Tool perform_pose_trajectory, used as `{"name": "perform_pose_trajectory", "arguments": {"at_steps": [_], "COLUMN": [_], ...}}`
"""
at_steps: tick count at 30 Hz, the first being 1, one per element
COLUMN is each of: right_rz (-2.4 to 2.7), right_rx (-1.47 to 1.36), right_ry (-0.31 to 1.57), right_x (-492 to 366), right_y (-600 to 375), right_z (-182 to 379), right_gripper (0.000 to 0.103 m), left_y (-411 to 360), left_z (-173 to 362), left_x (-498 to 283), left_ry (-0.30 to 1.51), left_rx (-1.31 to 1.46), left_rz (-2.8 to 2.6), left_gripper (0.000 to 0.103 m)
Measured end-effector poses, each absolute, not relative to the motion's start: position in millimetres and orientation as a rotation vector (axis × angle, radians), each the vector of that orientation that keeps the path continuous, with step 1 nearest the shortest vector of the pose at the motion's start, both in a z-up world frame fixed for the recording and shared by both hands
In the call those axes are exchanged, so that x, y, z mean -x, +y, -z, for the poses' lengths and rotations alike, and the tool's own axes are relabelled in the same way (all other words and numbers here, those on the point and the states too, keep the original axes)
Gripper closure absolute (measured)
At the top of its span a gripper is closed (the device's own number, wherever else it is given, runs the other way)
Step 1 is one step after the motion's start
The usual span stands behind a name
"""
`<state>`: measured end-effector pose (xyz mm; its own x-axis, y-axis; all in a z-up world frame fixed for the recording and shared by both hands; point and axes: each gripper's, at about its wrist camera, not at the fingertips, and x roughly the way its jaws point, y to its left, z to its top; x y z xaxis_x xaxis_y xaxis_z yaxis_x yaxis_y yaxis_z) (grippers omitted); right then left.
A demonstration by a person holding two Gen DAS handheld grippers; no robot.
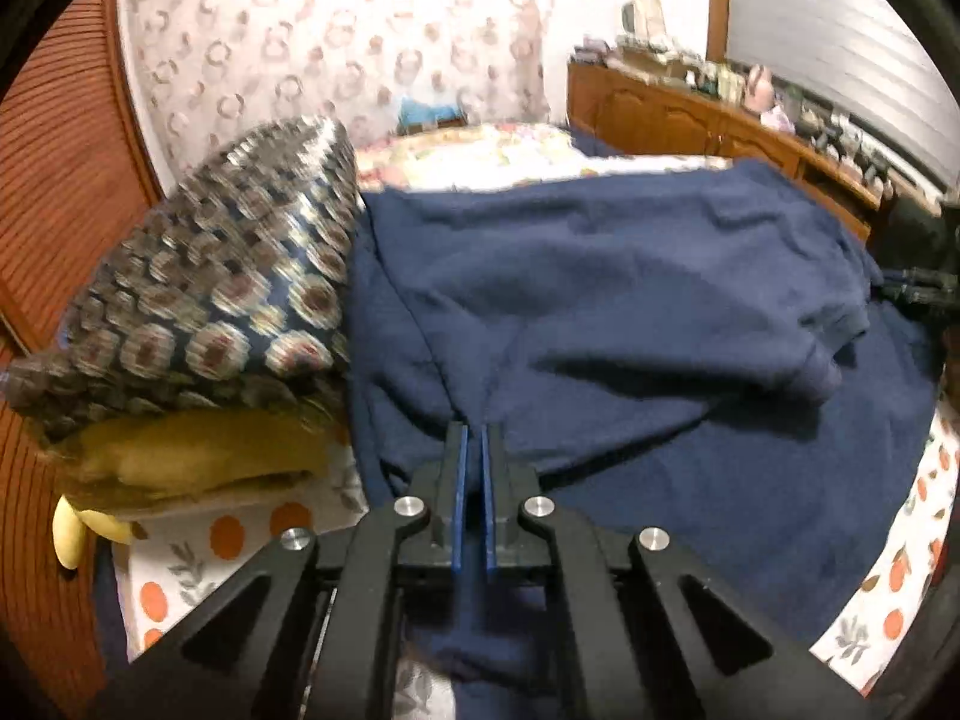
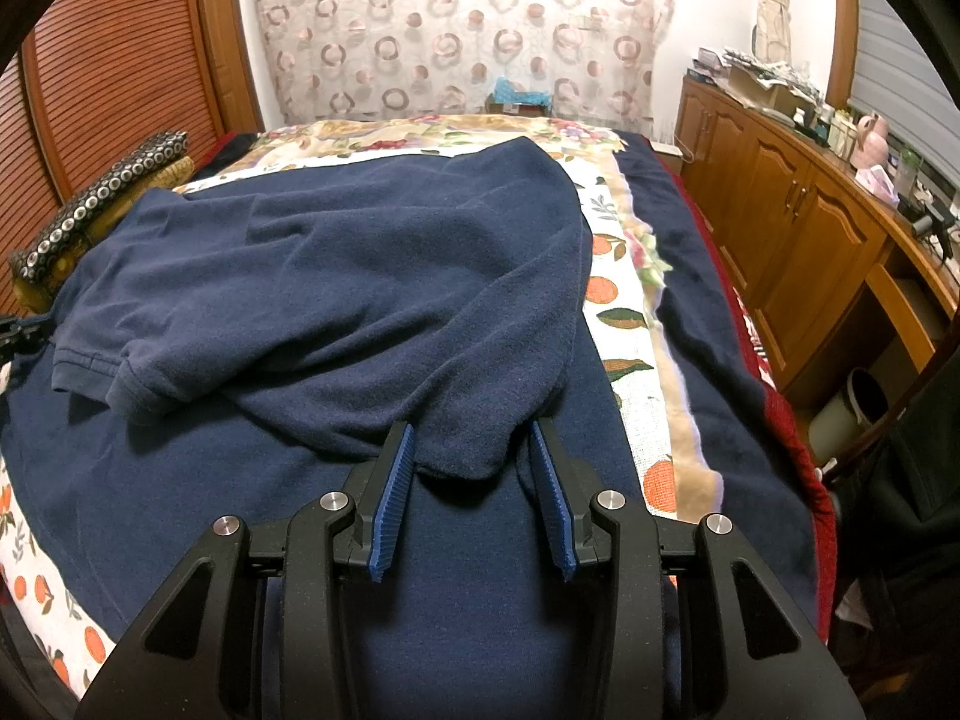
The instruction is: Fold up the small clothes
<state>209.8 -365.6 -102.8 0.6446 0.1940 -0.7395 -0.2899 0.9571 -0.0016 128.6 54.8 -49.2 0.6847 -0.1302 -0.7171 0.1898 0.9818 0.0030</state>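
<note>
Patterned cushion (image 1: 204,276) left of my left tool (image 1: 474,438), that tool clenched with navy shirt (image 1: 600,300) fabric at its tips, shirt spread on the bed (image 2: 636,324), my right tool (image 2: 471,441) released, straddling the shirt's near fold

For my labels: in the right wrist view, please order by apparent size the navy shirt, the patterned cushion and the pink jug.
1. Navy shirt, largest by far.
2. Patterned cushion.
3. Pink jug, smallest; it stands far away, so its real size is unsure.
</note>
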Motion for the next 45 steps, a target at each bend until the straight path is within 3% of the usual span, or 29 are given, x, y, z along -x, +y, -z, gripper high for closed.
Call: {"name": "perform_pose_trajectory", "arguments": {"at_steps": [5,11,14,15,34,39,45], "right_rz": [-0.276,-0.292,-0.327,-0.34,-0.346,-0.319,-0.298], "right_rx": [0.124,0.097,0.074,0.066,-0.001,-0.009,-0.012], "right_ry": [0.827,0.826,0.81,0.8,0.538,0.57,0.712], "right_x": [-209.6,-210.6,-211.6,-210.8,-130.1,-117.7,-120.9], "right_y": [-365.3,-366.9,-369.8,-370.7,-426.1,-436.0,-432.6], "right_z": [102.8,101.2,97.8,96.3,1.9,12.6,62.8], "right_gripper": [0.064,0.064,0.095,0.096,0.098,0.098,0.096], "left_y": [63.7,67.8,71.3,73.3,96.4,93.9,92.3], "left_z": [13.6,12.2,16.5,16.4,-26.4,-8.9,29.5], "left_x": [-112.9,-106.6,-101.4,-99.8,-42.2,-29.4,-29.6], "left_ry": [0.686,0.681,0.682,0.678,0.544,0.592,0.702], "left_rx": [-0.014,-0.014,0.0,0.005,0.082,0.063,0.061], "left_rz": [0.184,0.2,0.193,0.192,0.195,0.177,0.159], "left_gripper": [0.102,0.102,0.102,0.102,0.102,0.102,0.101]}}
